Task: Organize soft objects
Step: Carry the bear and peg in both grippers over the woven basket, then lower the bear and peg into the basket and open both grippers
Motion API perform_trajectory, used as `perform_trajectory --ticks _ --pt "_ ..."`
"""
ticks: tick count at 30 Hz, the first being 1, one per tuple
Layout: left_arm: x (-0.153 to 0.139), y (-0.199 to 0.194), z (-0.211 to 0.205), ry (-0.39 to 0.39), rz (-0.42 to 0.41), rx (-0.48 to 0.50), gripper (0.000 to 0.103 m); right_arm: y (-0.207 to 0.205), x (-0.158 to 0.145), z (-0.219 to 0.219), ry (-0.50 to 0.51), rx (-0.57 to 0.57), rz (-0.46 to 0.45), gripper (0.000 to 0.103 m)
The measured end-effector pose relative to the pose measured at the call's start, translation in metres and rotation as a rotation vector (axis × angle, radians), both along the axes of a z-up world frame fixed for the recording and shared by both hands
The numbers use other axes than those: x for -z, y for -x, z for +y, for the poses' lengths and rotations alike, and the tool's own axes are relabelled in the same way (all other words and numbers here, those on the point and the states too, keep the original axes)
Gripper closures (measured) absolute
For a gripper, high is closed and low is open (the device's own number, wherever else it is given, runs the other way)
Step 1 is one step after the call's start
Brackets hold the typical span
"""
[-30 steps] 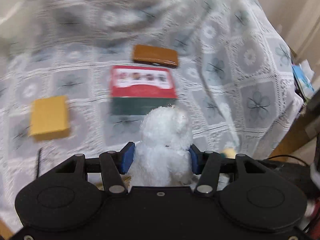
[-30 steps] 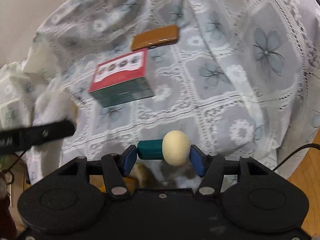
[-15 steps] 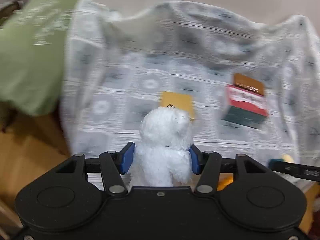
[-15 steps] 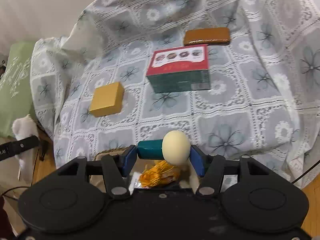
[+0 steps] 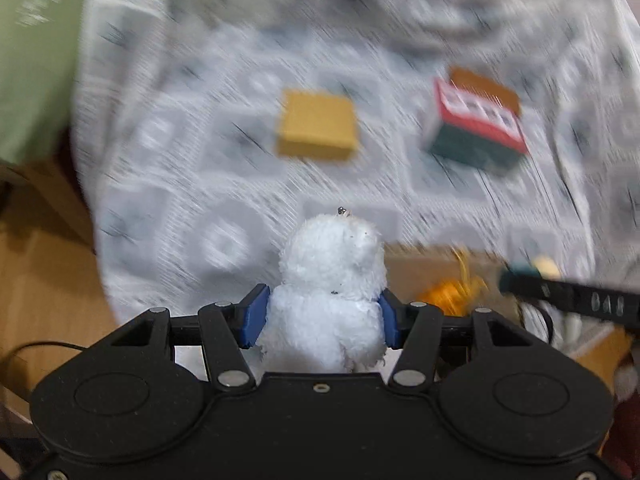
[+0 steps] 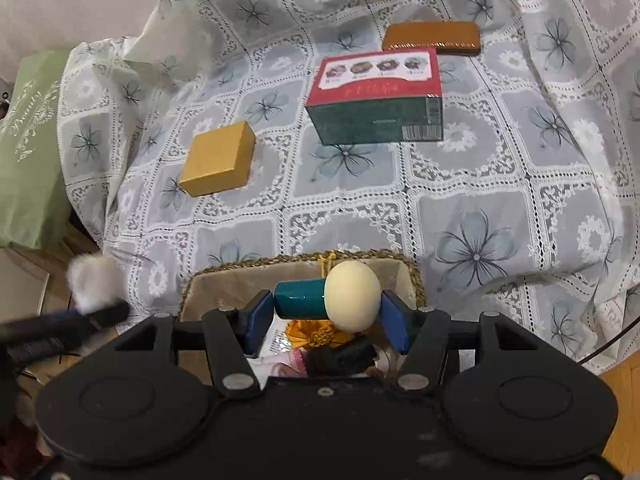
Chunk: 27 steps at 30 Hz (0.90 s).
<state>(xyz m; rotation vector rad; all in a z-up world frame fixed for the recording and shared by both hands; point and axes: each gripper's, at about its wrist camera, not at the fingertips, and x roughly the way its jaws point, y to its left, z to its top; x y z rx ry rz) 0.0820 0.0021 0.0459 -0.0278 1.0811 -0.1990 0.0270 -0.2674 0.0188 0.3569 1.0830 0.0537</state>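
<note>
My left gripper point(image 5: 320, 316) is shut on a white plush toy point(image 5: 330, 280), held in the air in front of the covered bed; the plush also shows at the left of the right wrist view point(image 6: 94, 282). My right gripper point(image 6: 327, 312) is shut on a toy with a teal handle and a cream egg-shaped head point(image 6: 352, 294), held over a beige basket point(image 6: 224, 280) with a gold braided rim. In the basket lie an orange tassel thing point(image 6: 316, 330) and other soft items, partly hidden. The left wrist view is motion-blurred.
On the floral lace cover point(image 6: 480, 200) lie a yellow box point(image 6: 220, 158), a red-and-green box point(image 6: 380, 96) and a brown case point(image 6: 432, 36). A green cushion point(image 6: 28, 152) is at the left. Wooden floor point(image 5: 40, 288) shows below the bed edge.
My left gripper has swung back right toward the basket with the plush. My right gripper has moved forward over the basket, which now shows more fully. Both grips are unchanged.
</note>
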Motion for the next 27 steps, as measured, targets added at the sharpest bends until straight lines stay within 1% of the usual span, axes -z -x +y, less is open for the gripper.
perform_trajectory --ticks 2,4,9,13,19,27 --pt "0.013 0.0 -0.015 0.013 0.055 0.045 0.05 -0.001 0.003 -0.004 -0.004 0.01 0.013 0.045" --pt "0.022 0.003 -0.025 0.015 0.09 0.078 0.05 -0.001 0.006 -0.007 -0.005 0.02 0.022 0.045" --pt "0.039 0.011 -0.042 0.01 0.148 0.141 0.049 -0.002 0.008 -0.01 -0.013 0.027 0.032 0.045" --pt "0.052 0.011 -0.05 -0.009 0.178 0.155 0.049 -0.004 0.01 -0.007 -0.014 0.021 0.035 0.045" --pt "0.067 -0.002 -0.054 -0.057 0.179 0.114 0.048 -0.007 0.011 -0.003 -0.015 0.008 0.042 0.045" --pt "0.069 -0.002 -0.059 -0.112 0.14 0.103 0.046 -0.009 0.016 0.0 -0.007 0.002 0.059 0.045"
